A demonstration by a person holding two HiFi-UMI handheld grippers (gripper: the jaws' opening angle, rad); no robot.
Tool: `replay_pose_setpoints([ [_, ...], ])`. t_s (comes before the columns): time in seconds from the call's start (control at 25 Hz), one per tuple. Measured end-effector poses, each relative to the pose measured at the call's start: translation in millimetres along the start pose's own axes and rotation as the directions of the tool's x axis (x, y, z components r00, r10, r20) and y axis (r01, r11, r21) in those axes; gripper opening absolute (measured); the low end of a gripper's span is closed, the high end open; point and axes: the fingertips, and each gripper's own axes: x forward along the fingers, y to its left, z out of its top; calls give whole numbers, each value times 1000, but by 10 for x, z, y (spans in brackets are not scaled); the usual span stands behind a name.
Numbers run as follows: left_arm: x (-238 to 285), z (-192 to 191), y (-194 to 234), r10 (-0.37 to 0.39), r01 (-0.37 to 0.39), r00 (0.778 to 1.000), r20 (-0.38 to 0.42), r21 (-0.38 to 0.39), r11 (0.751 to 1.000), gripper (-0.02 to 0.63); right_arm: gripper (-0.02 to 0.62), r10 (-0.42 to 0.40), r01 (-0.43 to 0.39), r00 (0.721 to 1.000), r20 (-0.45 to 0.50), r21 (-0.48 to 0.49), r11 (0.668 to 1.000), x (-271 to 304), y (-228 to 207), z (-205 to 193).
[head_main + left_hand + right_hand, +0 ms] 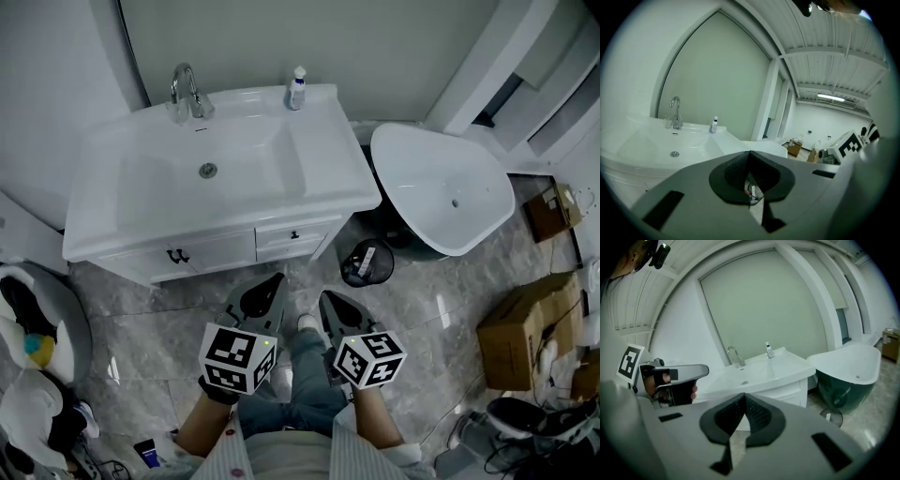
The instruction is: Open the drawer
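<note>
The left tongs point(266, 285) and the right tongs point(330, 302) are both closed and hold nothing. The drawer point(292, 236) is shut, under the washbasin point(150, 192), at the cabinet's right side, ahead of both tongs.

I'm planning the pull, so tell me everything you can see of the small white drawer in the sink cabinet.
The small white drawer shows as a glossy white rectangular front, set in the white sink cabinet under the right end of the white basin counter, right of the double doors. One small dark handle sits at its middle. It is shut, level with the cabinet face. Nothing touches it: the left gripper and right gripper are both short of it, jaws together.
</note>
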Motion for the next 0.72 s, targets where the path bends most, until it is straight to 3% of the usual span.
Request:
replay_pose_setpoints([
  [0.32, 579, 316, 104, 145, -144, 989, 28, -44, 989, 15, 9, 133, -138, 988, -74, -65, 988, 436, -411, 563],
  [0.72, 813, 321, 255, 339, -333, 940, 34, -115, 936, 15, 9, 291, -312, 941, -173, -109, 944, 867, -646, 779],
])
